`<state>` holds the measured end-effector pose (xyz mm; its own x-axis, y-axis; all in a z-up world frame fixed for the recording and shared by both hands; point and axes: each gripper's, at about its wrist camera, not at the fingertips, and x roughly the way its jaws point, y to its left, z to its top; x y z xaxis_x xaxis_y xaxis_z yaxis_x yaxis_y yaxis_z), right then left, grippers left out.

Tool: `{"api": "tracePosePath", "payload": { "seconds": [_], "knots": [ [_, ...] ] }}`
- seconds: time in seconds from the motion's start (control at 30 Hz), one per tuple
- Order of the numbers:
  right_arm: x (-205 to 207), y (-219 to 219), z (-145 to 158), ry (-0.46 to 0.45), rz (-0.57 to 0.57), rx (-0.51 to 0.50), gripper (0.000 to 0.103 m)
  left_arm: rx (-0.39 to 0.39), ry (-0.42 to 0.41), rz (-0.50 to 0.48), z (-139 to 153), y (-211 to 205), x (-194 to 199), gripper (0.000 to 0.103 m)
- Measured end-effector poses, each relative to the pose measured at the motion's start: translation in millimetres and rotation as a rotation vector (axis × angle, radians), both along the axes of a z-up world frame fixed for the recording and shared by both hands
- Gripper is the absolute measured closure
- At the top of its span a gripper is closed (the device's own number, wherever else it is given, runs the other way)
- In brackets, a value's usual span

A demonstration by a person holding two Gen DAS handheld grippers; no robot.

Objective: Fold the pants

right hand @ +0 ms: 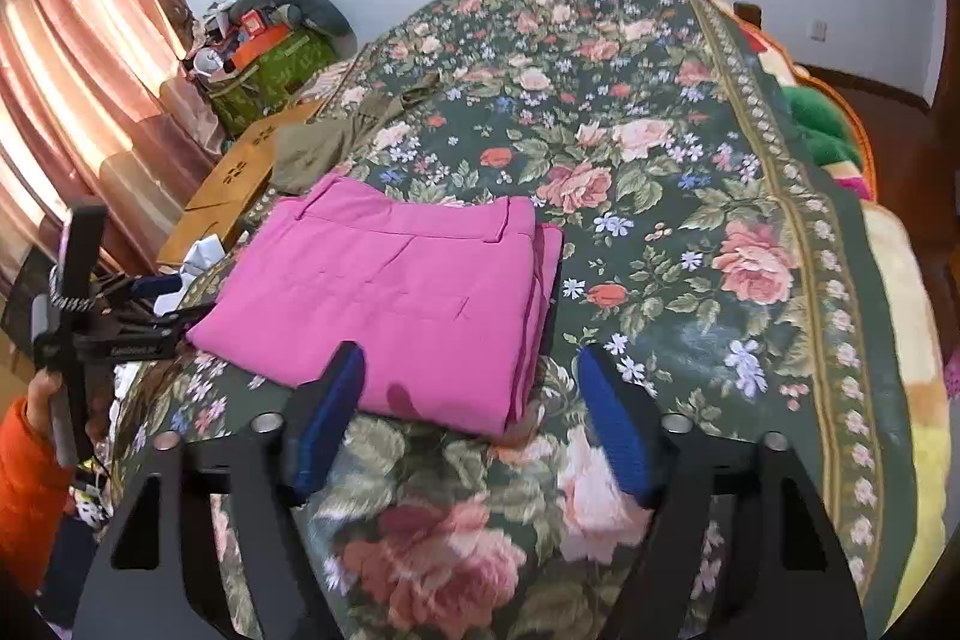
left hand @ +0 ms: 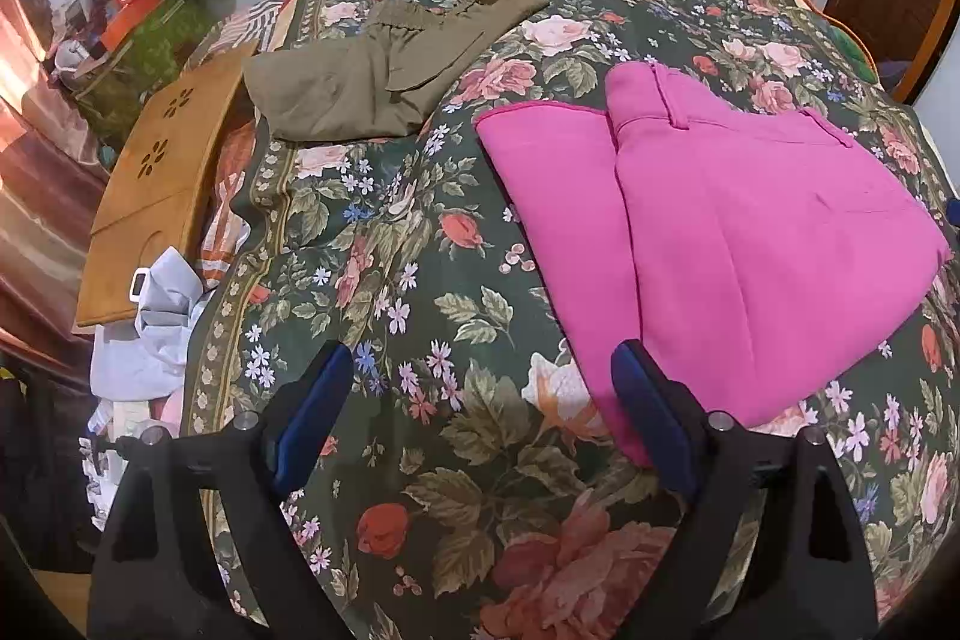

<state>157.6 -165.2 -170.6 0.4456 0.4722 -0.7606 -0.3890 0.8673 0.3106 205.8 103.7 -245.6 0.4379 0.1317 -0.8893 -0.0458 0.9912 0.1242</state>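
Both grippers hang above the bed with their blue-padded fingers spread wide and nothing between them. Just ahead of the left gripper (left hand: 483, 400), touching its right-hand finger in the view, lie the pink pants (left hand: 738, 244), folded into a flat stack on the floral bedspread (left hand: 420, 280); the waistband with its belt loops faces away from the gripper, and a second folded layer sticks out from under the stack on its left side. From the right gripper (right hand: 471, 400) the same pink pants (right hand: 384, 292) sit directly ahead and slightly left, their near corner between the finger tips in the view, the stacked fold edges showing on the right side.

Farther ahead and left of the left gripper, well apart from the pink stack, a pair of olive pants (left hand: 384, 64) lies loosely folded near the bedspread's edge. Beyond that edge, to the left, rests a wooden board (left hand: 162, 184) with flower-shaped cutouts, with pale blue cloth (left hand: 150, 334) bunched nearer the gripper. In the right wrist view, the left gripper (right hand: 144, 289) shows at the far left, held by a hand in an orange sleeve (right hand: 30, 484), with pink curtains (right hand: 78, 88) behind.
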Motion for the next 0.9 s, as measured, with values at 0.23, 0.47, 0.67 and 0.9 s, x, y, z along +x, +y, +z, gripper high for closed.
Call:
{"api": "tracePosePath", "payload": {
  "seconds": [0.23, 0.47, 0.67, 0.9],
  "knots": [
    [10.1, 5.4, -29.2, 0.083, 0.052, -0.018, 0.074, -0.002, -0.021, 0.022, -4.7, 5.1, -10.8, 0.014],
    [9.7, 5.7, -24.1, 0.078, 0.084, -0.069, 0.076, -0.039, -0.012, 0.067, -1.5, 20.5, -18.9, 0.020],
    [23.5, 2.7, -8.4, 0.056, 0.081, -0.081, 0.064, -0.008, -0.080, 0.051, 29.6, 18.5, -5.5, 0.021],
    [49.6, 9.9, 0.1, 0.021, 0.070, -0.071, 0.058, -0.127, -0.143, -0.036, 55.2, -8.7, 33.8, 0.021]
  ]
}}
